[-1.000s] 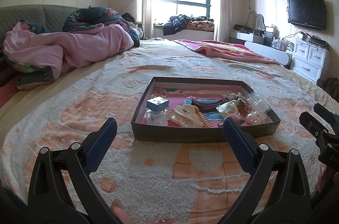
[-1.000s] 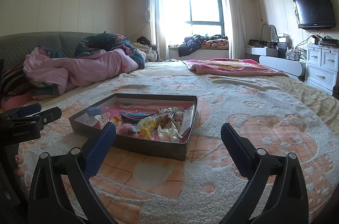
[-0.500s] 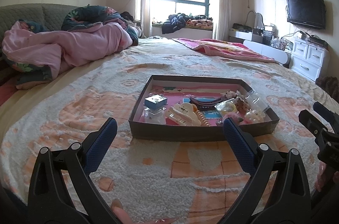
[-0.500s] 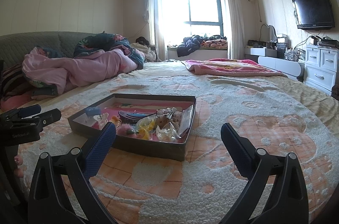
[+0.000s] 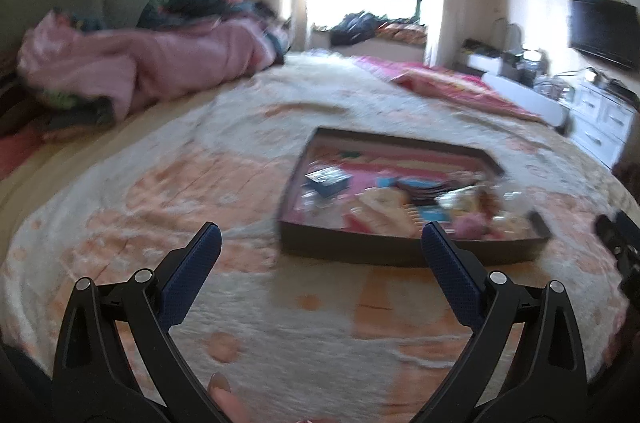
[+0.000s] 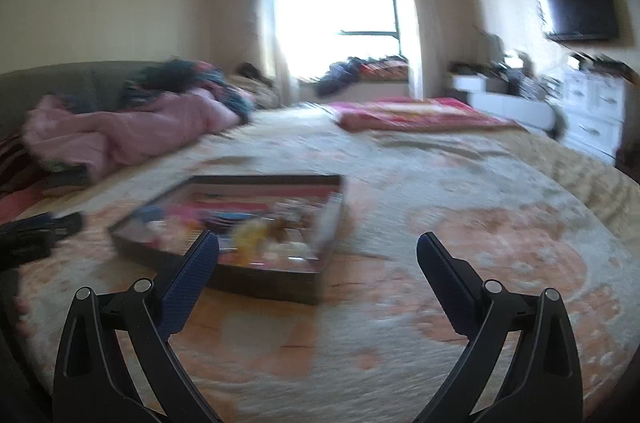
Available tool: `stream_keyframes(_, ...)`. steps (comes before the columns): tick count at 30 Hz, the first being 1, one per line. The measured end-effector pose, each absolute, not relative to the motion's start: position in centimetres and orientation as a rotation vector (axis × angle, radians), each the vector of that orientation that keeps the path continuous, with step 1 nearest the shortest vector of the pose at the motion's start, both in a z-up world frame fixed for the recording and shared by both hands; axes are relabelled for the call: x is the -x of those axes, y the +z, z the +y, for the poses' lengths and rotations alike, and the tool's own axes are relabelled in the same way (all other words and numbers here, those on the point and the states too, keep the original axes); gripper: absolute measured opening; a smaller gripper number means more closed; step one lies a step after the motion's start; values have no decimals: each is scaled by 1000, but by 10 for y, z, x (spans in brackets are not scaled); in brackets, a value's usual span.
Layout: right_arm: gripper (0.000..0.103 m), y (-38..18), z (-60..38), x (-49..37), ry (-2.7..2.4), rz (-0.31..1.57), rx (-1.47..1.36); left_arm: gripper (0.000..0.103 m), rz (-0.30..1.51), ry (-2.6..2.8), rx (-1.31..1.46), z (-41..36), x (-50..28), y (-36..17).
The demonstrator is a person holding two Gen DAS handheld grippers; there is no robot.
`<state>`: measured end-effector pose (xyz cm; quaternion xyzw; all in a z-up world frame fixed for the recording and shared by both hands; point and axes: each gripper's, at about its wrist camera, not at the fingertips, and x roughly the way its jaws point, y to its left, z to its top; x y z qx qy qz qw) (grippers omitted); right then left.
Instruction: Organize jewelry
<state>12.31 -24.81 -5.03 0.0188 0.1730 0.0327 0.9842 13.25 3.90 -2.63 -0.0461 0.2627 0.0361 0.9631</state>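
Both views have swung since half a second ago: the box sat centred ahead of the left gripper (image 5: 318, 241) and now lies right of centre, blurred by motion. Left jaws are spread wide, holding nothing; right gripper (image 6: 318, 249) likewise spread and empty. Both hover above the patterned bedspread (image 5: 280, 323). Ahead, the shallow dark box (image 5: 404, 247) rests flat on the bedspread, long axis crosswise to the left view. Its jumbled jewelry (image 6: 260, 235) lies forward-right of the left gripper, forward-left of the right. Which gripper is nearer cannot be determined. Beyond lies a pink quilt (image 5: 136, 71).
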Motion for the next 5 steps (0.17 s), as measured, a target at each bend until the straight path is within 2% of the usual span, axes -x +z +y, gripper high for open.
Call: stream_keyframes(5, 96, -65, -308, -205, -228, 616, -25, 92, 685, 291, 180, 119, -189, -38)
